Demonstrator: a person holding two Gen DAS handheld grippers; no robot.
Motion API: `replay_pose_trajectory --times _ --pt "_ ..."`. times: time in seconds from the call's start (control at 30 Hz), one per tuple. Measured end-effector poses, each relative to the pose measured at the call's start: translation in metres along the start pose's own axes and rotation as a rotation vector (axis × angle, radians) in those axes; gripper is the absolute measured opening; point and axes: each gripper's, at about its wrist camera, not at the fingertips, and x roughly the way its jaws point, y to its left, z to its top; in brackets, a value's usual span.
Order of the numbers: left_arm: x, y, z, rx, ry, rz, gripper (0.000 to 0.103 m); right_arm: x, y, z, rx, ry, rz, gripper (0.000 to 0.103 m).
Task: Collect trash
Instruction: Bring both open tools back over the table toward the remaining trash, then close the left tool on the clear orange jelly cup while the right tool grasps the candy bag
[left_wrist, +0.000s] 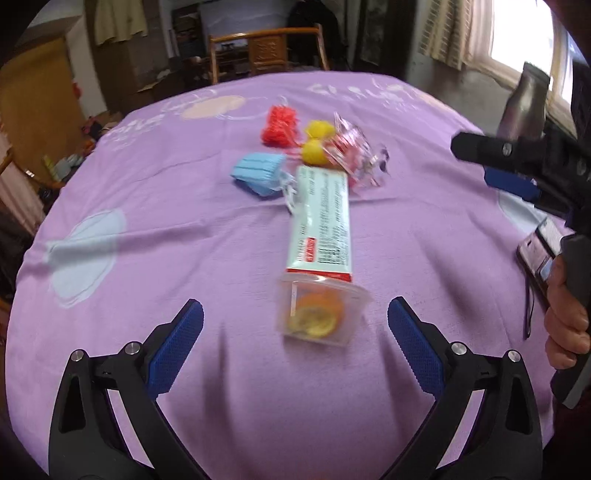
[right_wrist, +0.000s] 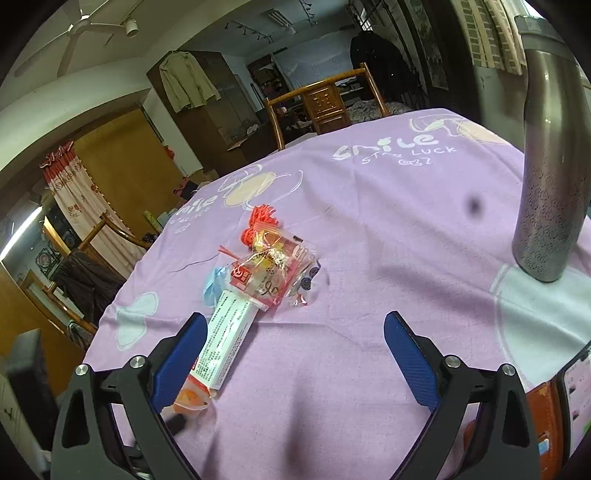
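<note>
Trash lies in the middle of the purple tablecloth (left_wrist: 147, 206). A clear plastic cup with orange and yellow bits (left_wrist: 319, 312) lies on its side, just ahead of my open, empty left gripper (left_wrist: 295, 332). Behind it lie a white and red box (left_wrist: 323, 221), a blue face mask (left_wrist: 258, 175), a clear red-printed plastic bag (left_wrist: 352, 153), two yellow balls (left_wrist: 316, 142) and red netting (left_wrist: 280, 127). My right gripper (right_wrist: 295, 350) is open and empty, hovering above the cloth right of the box (right_wrist: 229, 332), with the bag (right_wrist: 273, 269) beyond. It shows at the right of the left wrist view (left_wrist: 517, 162).
A metal flask (right_wrist: 550, 177) stands at the right of the table. A phone (left_wrist: 539, 251) lies near the right edge, by the hand. A wooden chair (left_wrist: 266, 51) stands behind the table. An orange case (right_wrist: 543, 417) lies by the right gripper.
</note>
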Motion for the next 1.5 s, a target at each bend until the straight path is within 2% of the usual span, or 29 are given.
replay_pose_trajectory --times 0.07,0.13,0.2,0.23,0.33,0.4,0.5,0.73,0.8,0.93,1.03,1.07,1.2,1.27,1.33,1.4,1.5 --pt "0.010 0.000 0.001 0.026 0.034 0.038 0.097 0.001 0.002 -0.001 -0.012 0.005 -0.006 0.095" --pt "0.007 0.016 0.000 0.024 0.030 0.108 0.097 0.001 0.004 -0.002 -0.019 0.008 -0.012 0.095" --pt "-0.001 0.045 0.000 -0.035 0.015 0.158 0.097 0.001 0.005 -0.003 -0.019 0.009 -0.007 0.095" --pt "-0.008 0.069 -0.001 -0.098 0.010 0.169 0.097 0.000 0.005 -0.003 -0.018 0.007 -0.005 0.095" --pt "-0.029 0.116 -0.008 -0.242 -0.028 0.161 0.097 -0.001 0.008 -0.003 -0.022 0.004 -0.001 0.095" --pt "-0.036 0.133 -0.015 -0.298 -0.042 0.100 0.096 -0.001 0.009 -0.004 -0.028 0.003 -0.003 0.095" --pt "-0.036 0.130 -0.021 -0.304 -0.051 0.019 0.096 0.001 0.012 -0.007 -0.047 0.007 -0.019 0.095" --pt "-0.021 0.112 -0.034 -0.291 -0.006 -0.010 0.096 0.005 0.012 -0.008 -0.049 0.028 -0.027 0.095" --pt "-0.022 0.112 -0.035 -0.296 -0.014 0.000 0.096 0.006 0.013 -0.009 -0.056 0.031 -0.027 0.095" --pt "-0.012 0.109 -0.033 -0.283 0.030 0.076 0.096 0.006 0.016 -0.010 -0.068 0.034 -0.029 0.095" --pt "-0.006 0.111 -0.031 -0.297 0.057 0.071 0.096 0.005 0.016 -0.011 -0.065 0.032 -0.027 0.095" --pt "-0.008 0.113 -0.030 -0.304 0.045 0.073 0.096 0.006 0.016 -0.010 -0.065 0.033 -0.027 0.095" --pt "-0.037 0.141 -0.033 -0.435 -0.124 0.141 0.096 0.005 0.016 -0.010 -0.063 0.030 -0.025 0.095" --pt "-0.036 0.161 -0.033 -0.504 -0.106 0.142 0.096 0.005 0.015 -0.011 -0.060 0.033 -0.023 0.095" --pt "-0.037 0.172 -0.035 -0.539 -0.096 0.087 0.096 0.004 0.016 -0.011 -0.062 0.033 -0.016 0.095" --pt "-0.039 0.170 -0.037 -0.527 -0.113 0.068 0.096 0.003 0.017 -0.010 -0.070 0.028 -0.018 0.095" --pt "-0.036 0.153 -0.034 -0.446 -0.107 0.093 0.096 0.003 0.018 -0.011 -0.074 0.028 -0.019 0.095"
